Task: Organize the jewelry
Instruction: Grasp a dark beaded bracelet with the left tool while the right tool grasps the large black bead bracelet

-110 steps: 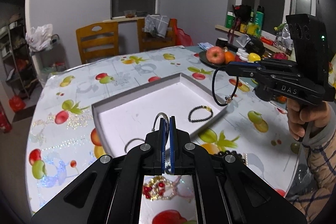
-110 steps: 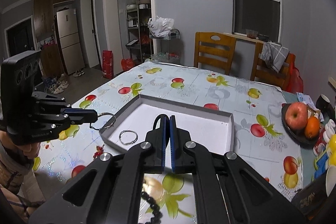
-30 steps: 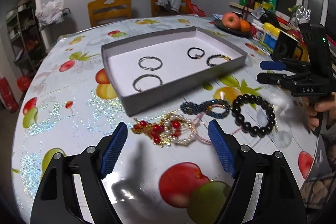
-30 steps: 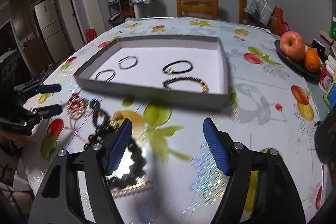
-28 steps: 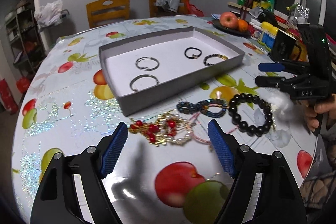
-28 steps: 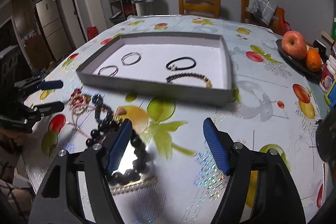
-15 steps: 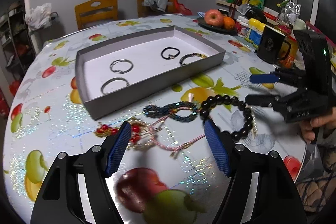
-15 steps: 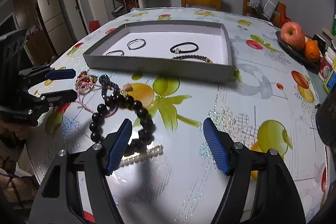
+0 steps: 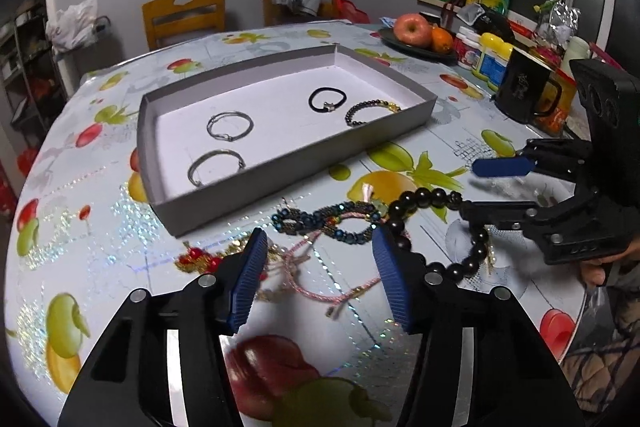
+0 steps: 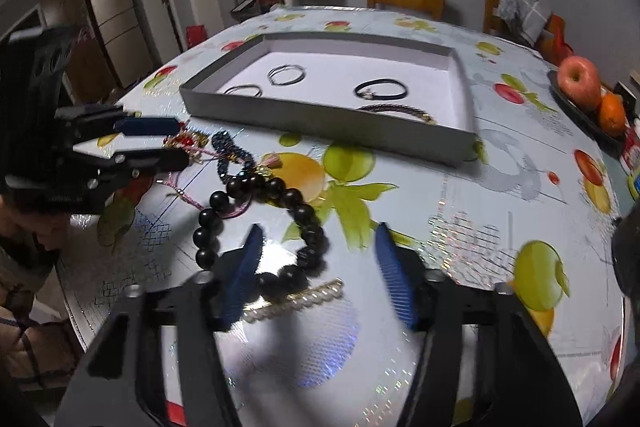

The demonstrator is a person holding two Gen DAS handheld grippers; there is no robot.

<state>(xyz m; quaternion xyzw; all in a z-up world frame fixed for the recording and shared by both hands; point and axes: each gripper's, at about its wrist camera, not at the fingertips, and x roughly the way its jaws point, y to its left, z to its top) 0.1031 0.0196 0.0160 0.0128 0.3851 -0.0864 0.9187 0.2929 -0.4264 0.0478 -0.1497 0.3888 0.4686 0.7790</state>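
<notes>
Both tongs spread wide over a fruit-print table (image 9: 456,147), gripping nothing: left tongs (image 9: 320,275) low above a tangle of pink cord (image 9: 316,281) and red-and-gold beads (image 9: 200,261), right tongs (image 10: 318,267) just over a black bead bracelet (image 10: 256,215), one blue pad down inside its loop, a pearl strand (image 10: 296,301) lying beside it. Seen from the left wrist, right tongs (image 9: 500,187) at the bracelet's far edge; seen from the right wrist, left tongs (image 10: 152,143) at the red beads (image 10: 186,139). Between them, a blue bead bracelet (image 9: 336,221) twisted into a figure eight, touching the black beads. Just beyond, a shallow grey tray (image 9: 280,183) holding four pieces laid well apart: two silver bangles (image 9: 230,125) toward its left end, a black cord band (image 9: 327,99) and a dark beaded bracelet with gold accent (image 9: 370,111) toward its right. Farther back on the right, a black mug (image 9: 520,89), bottles, and a plate with an apple (image 9: 412,27) and an orange. Wooden chairs (image 9: 184,13) against the grey wall behind.
</notes>
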